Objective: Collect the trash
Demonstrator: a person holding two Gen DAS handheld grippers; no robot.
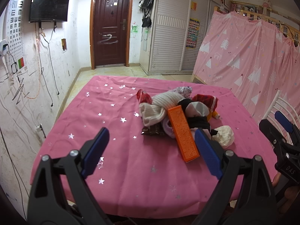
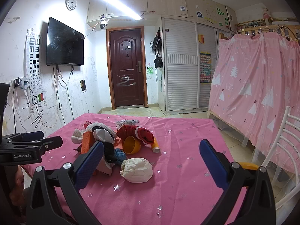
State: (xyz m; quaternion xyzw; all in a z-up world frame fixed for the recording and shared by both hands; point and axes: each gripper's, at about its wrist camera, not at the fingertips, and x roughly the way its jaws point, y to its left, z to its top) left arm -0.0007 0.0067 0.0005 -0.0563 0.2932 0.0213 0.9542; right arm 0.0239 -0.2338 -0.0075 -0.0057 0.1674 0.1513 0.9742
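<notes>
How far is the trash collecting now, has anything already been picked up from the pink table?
Nothing looks done: the pile still sits together on the pink tablecloth. In hand: nothing; the left gripper and right gripper are both open and empty. Left: the crumpled paper ball, the orange box and wrappers, mixed with socks and an orange bowl. No bin is clearly visible.
</notes>
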